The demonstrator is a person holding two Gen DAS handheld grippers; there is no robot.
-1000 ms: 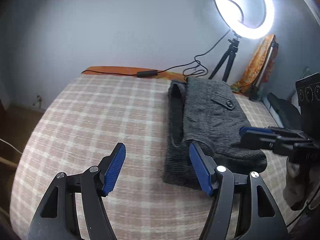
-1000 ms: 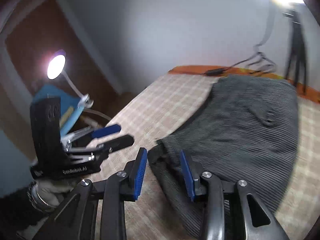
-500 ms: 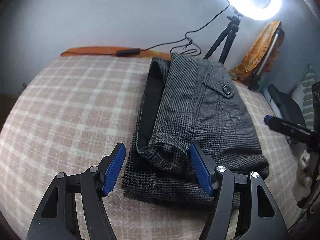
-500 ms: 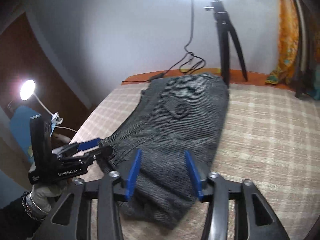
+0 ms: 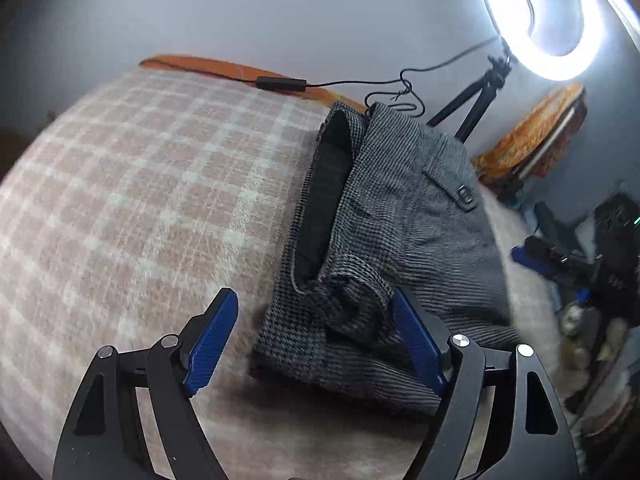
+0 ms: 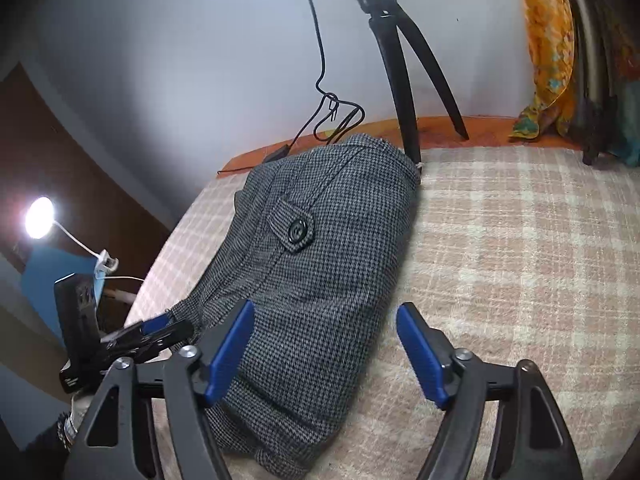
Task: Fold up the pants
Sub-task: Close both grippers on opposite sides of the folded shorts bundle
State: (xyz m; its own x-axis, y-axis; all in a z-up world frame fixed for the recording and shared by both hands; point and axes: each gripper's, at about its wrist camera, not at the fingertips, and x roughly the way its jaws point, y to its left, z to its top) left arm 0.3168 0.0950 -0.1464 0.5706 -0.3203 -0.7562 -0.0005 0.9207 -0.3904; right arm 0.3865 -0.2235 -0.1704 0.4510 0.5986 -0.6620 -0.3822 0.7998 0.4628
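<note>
1. Pants (image 6: 320,264): grey houndstooth weave, folded into a thick bundle; lies on the bed, reaching from near its far edge towards the near side. A buttoned pocket flap (image 6: 294,232) faces up. In the left wrist view the dark lining of the waistband (image 5: 328,204) gapes open along the bundle's left side, and a rolled cuff sits at the near end.
2. Bed (image 6: 520,264): covered with a fuzzy pink-and-cream check blanket; an orange wooden edge (image 5: 224,68) runs along the far side under the wall.
3. Left gripper (image 5: 316,340): black frame, blue pads; its jaws have just been opening and stand wide. The near left corner of the pants lies between the fingers, but neither pad presses on the cloth, so it is released.
4. Right gripper (image 6: 324,354): same make; its jaws have just been opening and stand spread. The near right end of the pants lies between them with a clear gap at each pad; released, nothing grasped.
5. Ring light (image 5: 544,16): lit, on a black tripod (image 6: 404,60) standing at the far edge of the bed just beside the pants; its cable (image 6: 320,92) trails along the orange edge.
6. Desk lamp (image 6: 40,218): small, lit, beyond the left side of the bed.
7. Orange patterned cloth (image 6: 548,48): hangs at the far right corner.
</note>
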